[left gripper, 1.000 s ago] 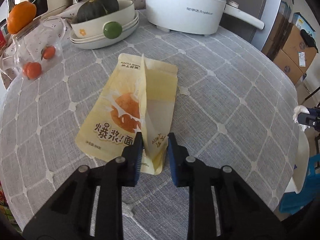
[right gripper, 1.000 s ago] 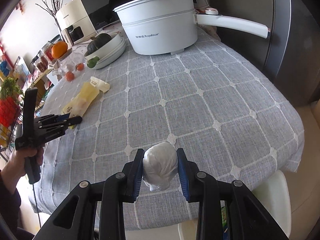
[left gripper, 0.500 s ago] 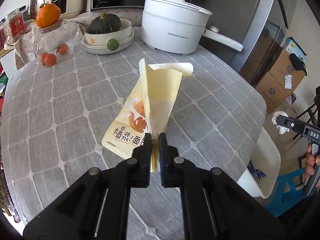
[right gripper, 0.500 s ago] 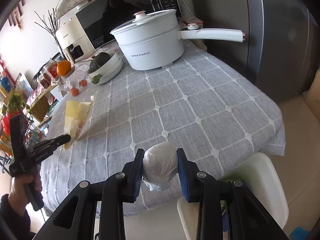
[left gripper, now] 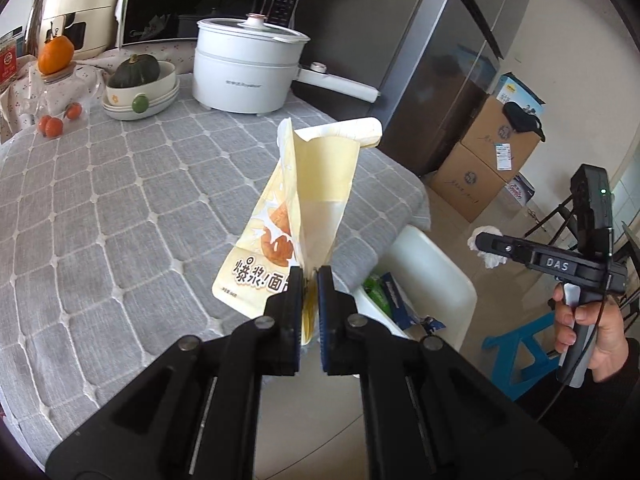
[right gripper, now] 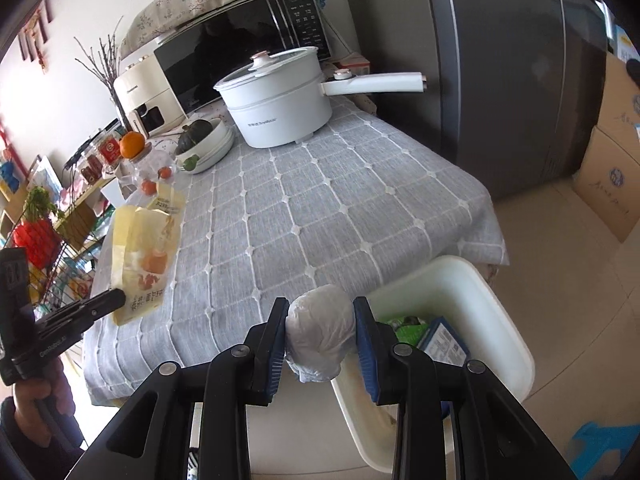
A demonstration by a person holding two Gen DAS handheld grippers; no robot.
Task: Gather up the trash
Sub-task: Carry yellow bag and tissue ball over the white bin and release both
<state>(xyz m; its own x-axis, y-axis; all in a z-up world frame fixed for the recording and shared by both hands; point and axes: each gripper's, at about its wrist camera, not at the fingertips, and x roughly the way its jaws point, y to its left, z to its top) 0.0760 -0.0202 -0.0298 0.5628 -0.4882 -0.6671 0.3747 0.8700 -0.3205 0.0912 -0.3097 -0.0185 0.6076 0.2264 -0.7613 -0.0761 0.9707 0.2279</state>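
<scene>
My left gripper (left gripper: 310,280) is shut on the bottom edge of a yellow snack bag (left gripper: 304,208) and holds it upright in the air above the table's edge. The bag also shows in the right wrist view (right gripper: 140,256). My right gripper (right gripper: 322,322) is shut on a crumpled white paper ball (right gripper: 320,332), held beside the rim of a white trash bin (right gripper: 500,320) on the floor. The bin (left gripper: 436,256) holds green and blue wrappers (right gripper: 436,336).
A grey checked tablecloth (right gripper: 320,208) covers the table. At the back stand a white electric pot (right gripper: 280,104) with a long handle, bowls with a squash (right gripper: 204,140), oranges and a microwave. A dark fridge (right gripper: 500,60) and cardboard boxes (left gripper: 488,160) stand to the right.
My left gripper closed on the snack bag, lifted it off the table and carried it toward the bin. My right gripper moved off the table with the paper ball to the bin.
</scene>
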